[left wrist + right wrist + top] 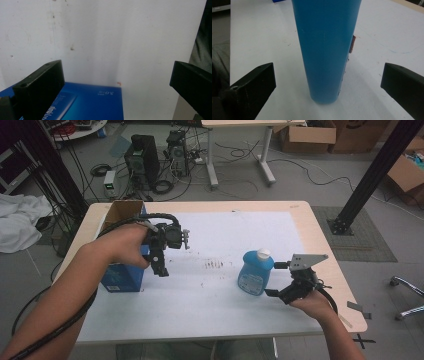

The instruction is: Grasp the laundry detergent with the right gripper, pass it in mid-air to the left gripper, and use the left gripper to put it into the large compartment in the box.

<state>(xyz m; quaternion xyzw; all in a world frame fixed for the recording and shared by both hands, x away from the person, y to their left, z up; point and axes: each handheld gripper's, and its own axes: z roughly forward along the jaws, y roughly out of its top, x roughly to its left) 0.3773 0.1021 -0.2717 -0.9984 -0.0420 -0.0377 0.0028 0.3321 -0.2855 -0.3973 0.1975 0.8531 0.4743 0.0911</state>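
Fingers of right gripper spread wide, straddling upright blue bottle mid-desk, apparently lined up to clamp. Left gripper, well left of bottle, gaping above blue box.

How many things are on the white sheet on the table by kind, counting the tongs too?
Bottles: 1, the blue bottle with a white cap, standing upright
Boxes: 1, the blue box with an open cardboard top
Tongs: 2, the left tongs by the box, the right tongs by the bottle, both open
Total: 4
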